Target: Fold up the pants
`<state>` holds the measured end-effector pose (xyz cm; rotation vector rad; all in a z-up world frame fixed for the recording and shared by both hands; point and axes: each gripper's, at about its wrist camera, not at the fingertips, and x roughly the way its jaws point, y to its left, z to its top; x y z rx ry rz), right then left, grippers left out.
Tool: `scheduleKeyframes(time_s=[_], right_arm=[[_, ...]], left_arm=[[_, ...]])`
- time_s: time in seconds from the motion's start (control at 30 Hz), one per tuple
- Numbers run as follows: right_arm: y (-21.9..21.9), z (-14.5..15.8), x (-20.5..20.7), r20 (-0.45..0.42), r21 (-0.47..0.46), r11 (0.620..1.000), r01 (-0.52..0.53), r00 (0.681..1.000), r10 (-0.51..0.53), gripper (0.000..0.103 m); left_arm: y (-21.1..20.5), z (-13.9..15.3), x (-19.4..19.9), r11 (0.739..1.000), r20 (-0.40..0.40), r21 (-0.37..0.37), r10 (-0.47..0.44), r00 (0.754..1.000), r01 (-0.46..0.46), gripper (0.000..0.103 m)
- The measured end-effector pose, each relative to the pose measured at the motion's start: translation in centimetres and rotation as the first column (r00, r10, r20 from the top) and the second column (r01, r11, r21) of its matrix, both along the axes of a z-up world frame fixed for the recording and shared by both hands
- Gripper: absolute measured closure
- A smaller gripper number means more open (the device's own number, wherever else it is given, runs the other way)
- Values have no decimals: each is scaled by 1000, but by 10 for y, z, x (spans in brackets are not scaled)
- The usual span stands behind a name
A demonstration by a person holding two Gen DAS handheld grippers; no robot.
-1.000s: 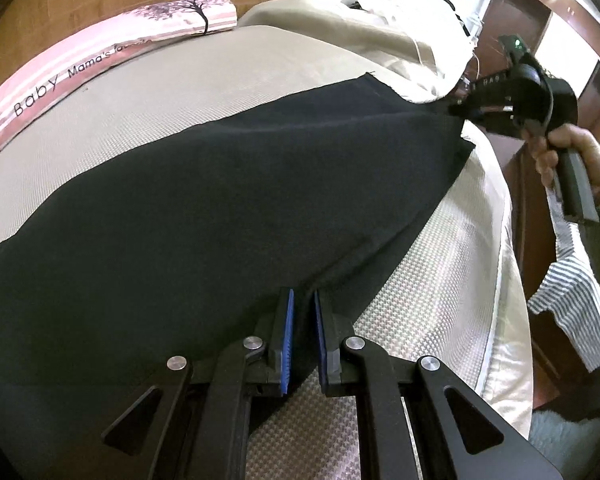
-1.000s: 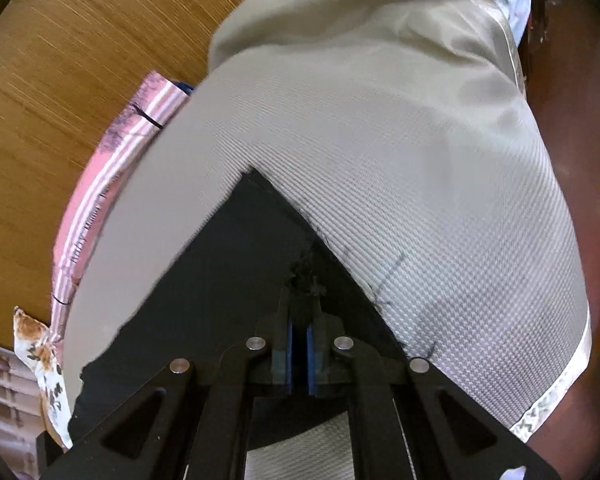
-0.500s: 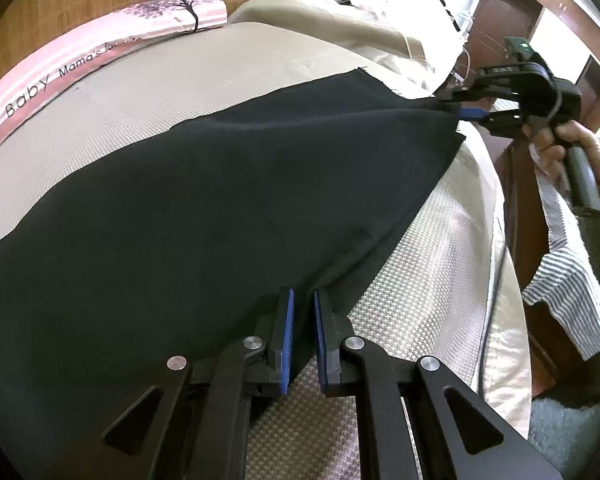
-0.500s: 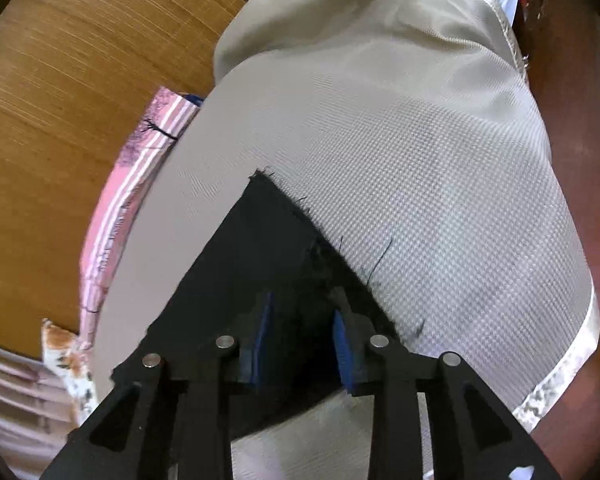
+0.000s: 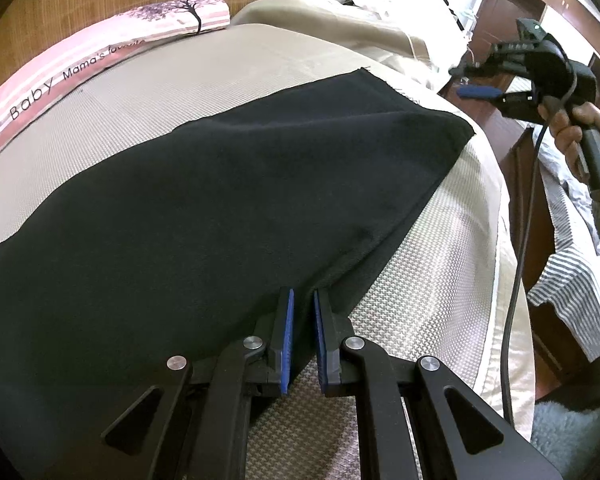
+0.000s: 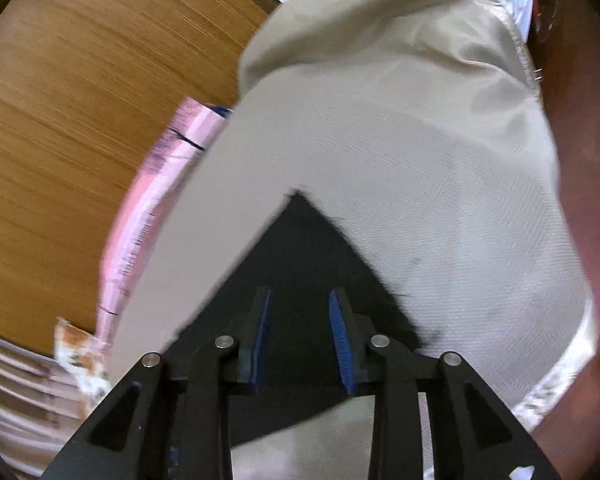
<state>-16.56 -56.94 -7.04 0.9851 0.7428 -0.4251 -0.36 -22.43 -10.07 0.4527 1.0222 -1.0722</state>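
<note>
Black pants (image 5: 220, 200) lie flat across a beige woven bed cover (image 5: 440, 240). At their near edge my left gripper (image 5: 303, 300) is shut on the pants, the blue pads pinching the fabric's hem. A hand holds my right gripper (image 5: 458, 80) in the air past the pants' far right corner, open and holding nothing. In the right wrist view that gripper (image 6: 300, 296) hovers over the pointed corner of the pants (image 6: 300, 248), its pads clear of the cloth.
A pink striped pillow (image 5: 100, 64) lies along the bed's far side against a woven wood wall (image 6: 80, 80). Rumpled beige bedding (image 5: 360, 28) is piled at the far end. Dark wooden furniture (image 5: 512, 8) and a striped cloth (image 5: 572, 248) stand off the bed's right edge.
My right gripper has opened, let go of the pants' corner and risen away from it. The corner now lies flat on the bed. My left gripper has kept still.
</note>
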Motion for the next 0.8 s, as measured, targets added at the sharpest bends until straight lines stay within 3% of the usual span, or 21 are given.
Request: scheduleKeyframes(time_s=[0.2,0.43,0.5,0.6,0.73,0.8], right_arm=[[-1,-27,-25,-33,82,995,57,998,-54,74],[4,-41,-35,-78,81,992,94,993,-88,74],[7,-34,-35,-53,19,994,111,992,-110,74],[21,-14,-27,-24,-109,991,79,996,-82,74],[35,-26,-1,-82,-84,995,-47,996,40,74],[34,-41,4,-140,-63,997,-51,989,41,81]], left_arm=[[-2,2,-4,1000,25,19,-13,1000,12,92],[-3,2,-6,999,46,27,-25,999,24,92],[-3,3,-9,999,54,29,-31,998,30,93],[-4,2,-10,999,63,36,-32,998,30,93],[-4,2,-7,999,51,31,-23,998,22,88],[0,5,-3,1000,28,25,-7,1000,6,86]])
